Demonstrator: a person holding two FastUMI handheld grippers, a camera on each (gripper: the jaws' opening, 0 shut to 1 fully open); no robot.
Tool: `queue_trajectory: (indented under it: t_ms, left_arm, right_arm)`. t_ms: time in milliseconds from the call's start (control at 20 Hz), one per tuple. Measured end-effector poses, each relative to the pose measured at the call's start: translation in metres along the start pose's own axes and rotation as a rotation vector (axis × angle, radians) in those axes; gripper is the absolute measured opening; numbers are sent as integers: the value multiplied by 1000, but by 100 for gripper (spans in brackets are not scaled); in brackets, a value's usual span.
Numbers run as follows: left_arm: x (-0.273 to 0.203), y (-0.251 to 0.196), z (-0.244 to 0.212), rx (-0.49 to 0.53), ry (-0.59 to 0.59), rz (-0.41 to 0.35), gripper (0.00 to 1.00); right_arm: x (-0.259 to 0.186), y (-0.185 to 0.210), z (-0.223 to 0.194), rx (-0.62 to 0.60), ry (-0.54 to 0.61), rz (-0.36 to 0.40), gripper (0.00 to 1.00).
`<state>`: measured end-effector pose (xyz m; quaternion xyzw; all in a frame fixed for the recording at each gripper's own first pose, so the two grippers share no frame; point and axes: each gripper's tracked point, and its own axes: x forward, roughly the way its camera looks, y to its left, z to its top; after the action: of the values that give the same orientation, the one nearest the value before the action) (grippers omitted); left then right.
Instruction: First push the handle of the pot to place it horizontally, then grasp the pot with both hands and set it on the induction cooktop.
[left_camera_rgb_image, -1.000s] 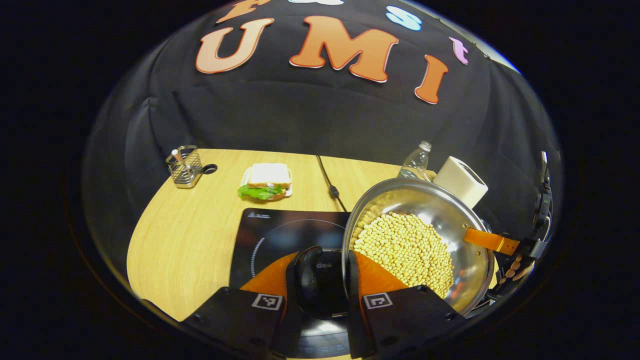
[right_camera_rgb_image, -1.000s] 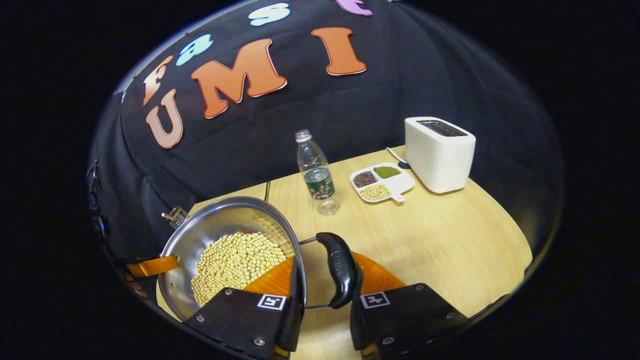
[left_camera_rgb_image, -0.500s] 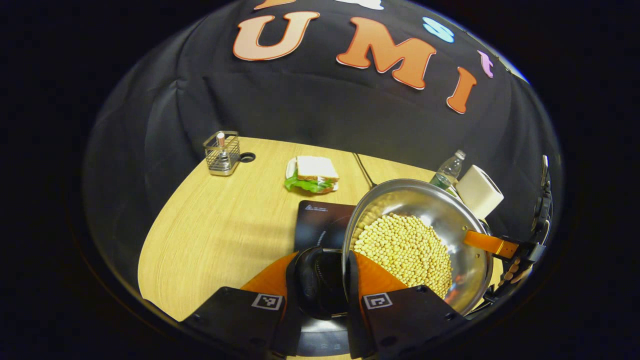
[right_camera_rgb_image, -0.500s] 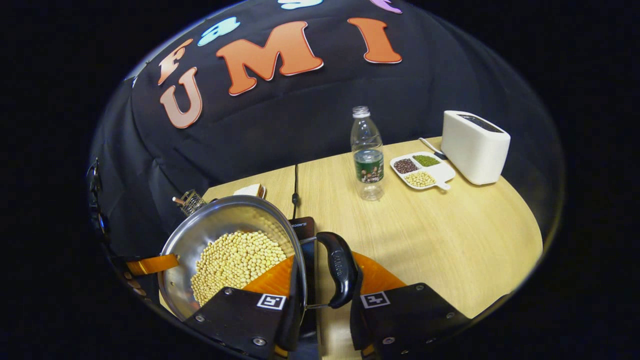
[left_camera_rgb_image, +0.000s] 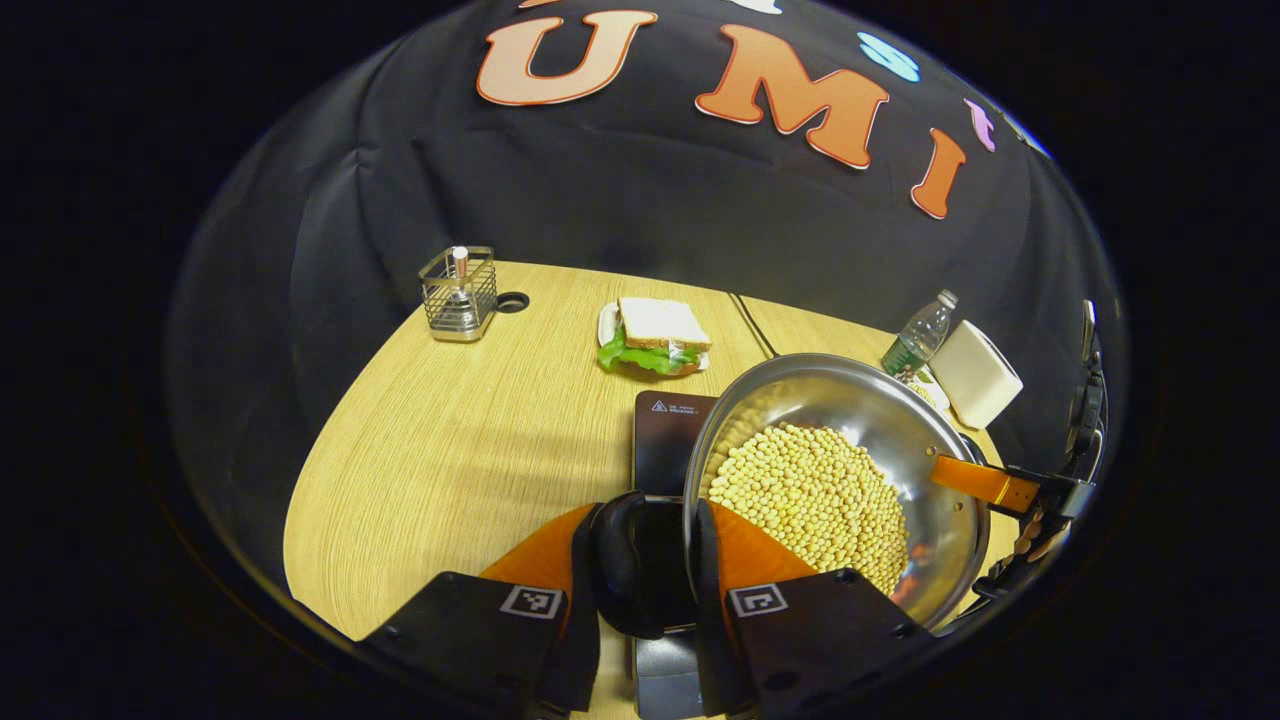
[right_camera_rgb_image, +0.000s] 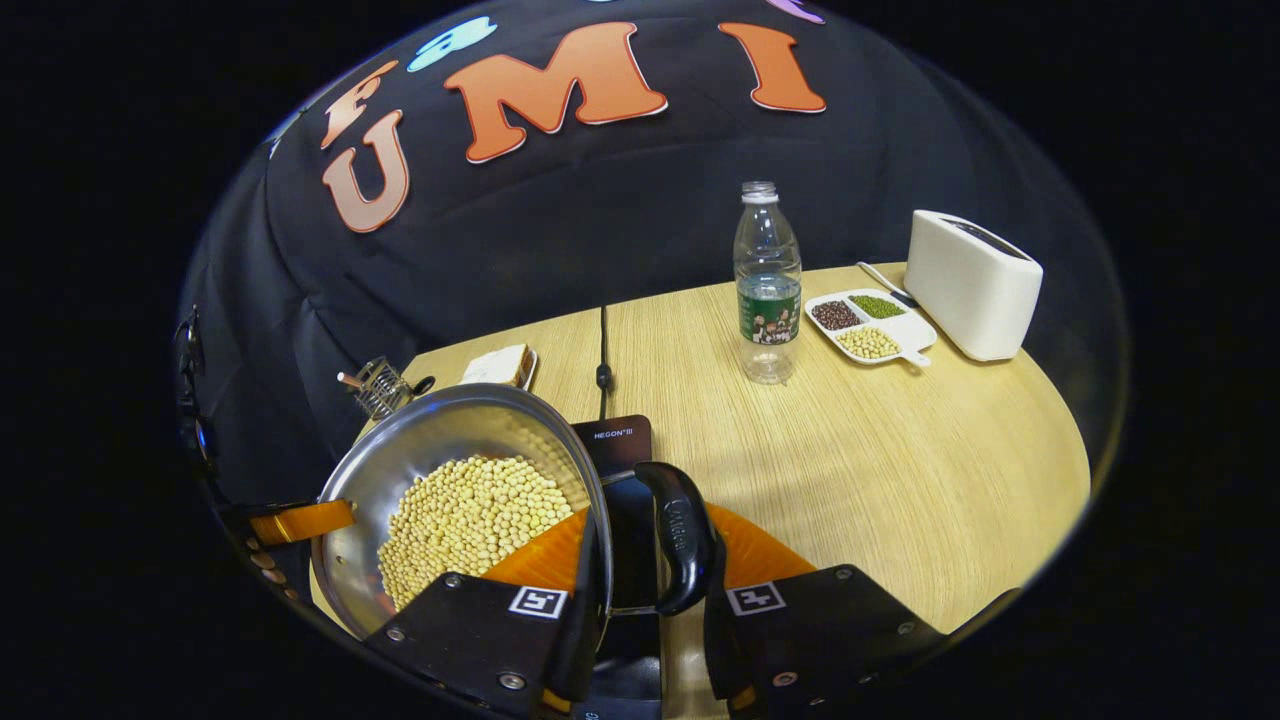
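Steel pot (left_camera_rgb_image: 850, 400) — level (bean-filled) — above cooktop (left_camera_rgb_image: 668, 435)

My tongs' black plates (left_camera_rgb_image: 640, 640) look matt. The pot (left_camera_rgb_image: 880, 420) is polished, mirror-bright metal; its handle (right_camera_rgb_image: 682, 535) seems glossy plastic. The cooktop (right_camera_rgb_image: 615, 440) is smooth dark glass, the surface (right_camera_rgb_image: 900, 470) pale wood grain.

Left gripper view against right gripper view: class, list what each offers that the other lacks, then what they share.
Left gripper view: the left gripper clamped on one black pot handle, and the green lettuce under the sandwich bread.
Right gripper view: the right gripper clamped at the opposite black handle, and a white divided dish of beans.
Shared: the round steel pot of yellow soybeans, black induction cooktop, clear plastic bottle, white toaster, wire basket, wooden table.
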<state>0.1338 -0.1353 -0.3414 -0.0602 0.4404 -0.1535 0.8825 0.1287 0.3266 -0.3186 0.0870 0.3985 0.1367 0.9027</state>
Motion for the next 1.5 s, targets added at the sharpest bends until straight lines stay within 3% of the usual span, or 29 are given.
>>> queue_trajectory:
  t_ms: [200,300,400,500,650,700,950,1200,1500]
  left_arm:
    - [1,0,-3,15,6,1,49]
    - [0,4,-1,23,3,15,56]
    - [0,4,0,26,2,38,62]
    - [-6,3,23,51,-76,55,67]
    - [-35,-1,58,92,-188,57,95]
    - [-47,-8,70,87,-232,48,96]
    - [-154,-15,145,101,-527,137,100]
    - [-272,-30,184,93,-746,148,98]
    - [-359,-34,183,95,-853,151,100]
  right_arm:
    - [4,-1,-2,-12,-6,-6,48]
    - [4,1,-1,-19,-14,1,48]
    - [1,1,-1,-10,-5,20,57]
    - [-12,4,20,-4,-61,44,65]
    - [-51,0,52,-42,-154,44,86]
    - [-67,-3,64,-58,-190,40,94]
    - [-169,-24,130,-143,-415,15,95]
    - [-264,-55,171,-200,-598,-48,95]
    - [-339,-85,181,-196,-691,-80,95]
